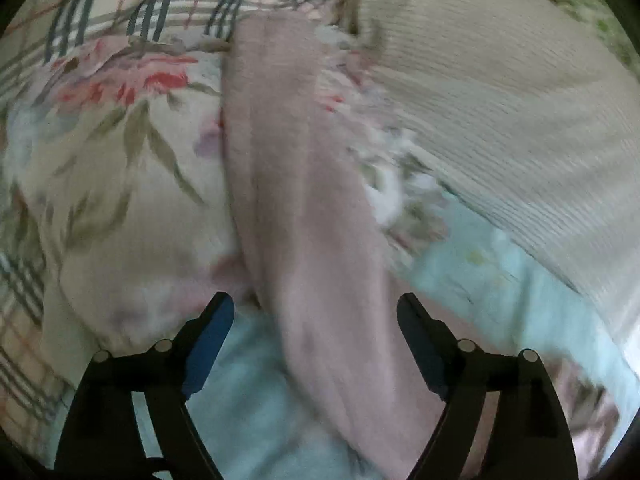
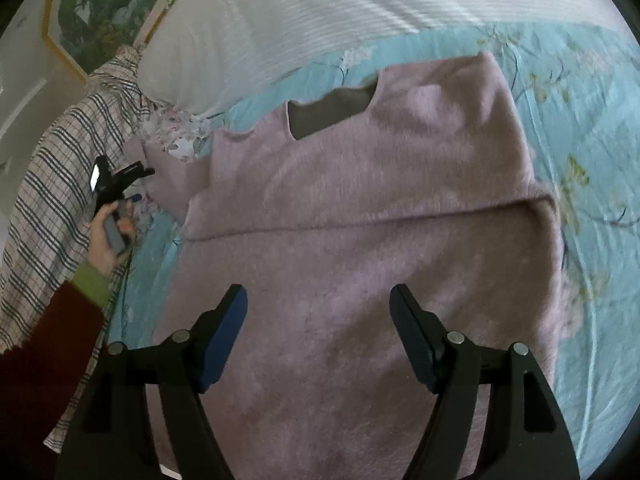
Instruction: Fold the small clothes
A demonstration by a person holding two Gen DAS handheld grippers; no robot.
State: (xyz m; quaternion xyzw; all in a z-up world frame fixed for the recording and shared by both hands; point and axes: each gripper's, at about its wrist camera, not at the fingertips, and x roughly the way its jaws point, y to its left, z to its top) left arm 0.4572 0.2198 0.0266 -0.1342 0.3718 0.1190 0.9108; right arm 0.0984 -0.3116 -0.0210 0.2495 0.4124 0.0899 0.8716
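A pale pink knitted sweater (image 2: 360, 208) lies flat on the light blue floral bedsheet (image 2: 592, 120), neck opening toward the pillow, with a fold line across its middle. My right gripper (image 2: 318, 308) is open and empty just above the sweater's lower part. My left gripper (image 1: 316, 316) is open, its fingers either side of the sweater's pink sleeve (image 1: 288, 184), which runs away from the camera. In the right wrist view the left gripper (image 2: 120, 176) shows at the far left, held by a hand by the sleeve end.
A cream ribbed pillow (image 2: 280, 20) lies beyond the neck. A floral pillow (image 1: 120, 152) and a plaid blanket (image 2: 52, 184) lie at the left. A framed picture (image 2: 96, 12) hangs on the wall.
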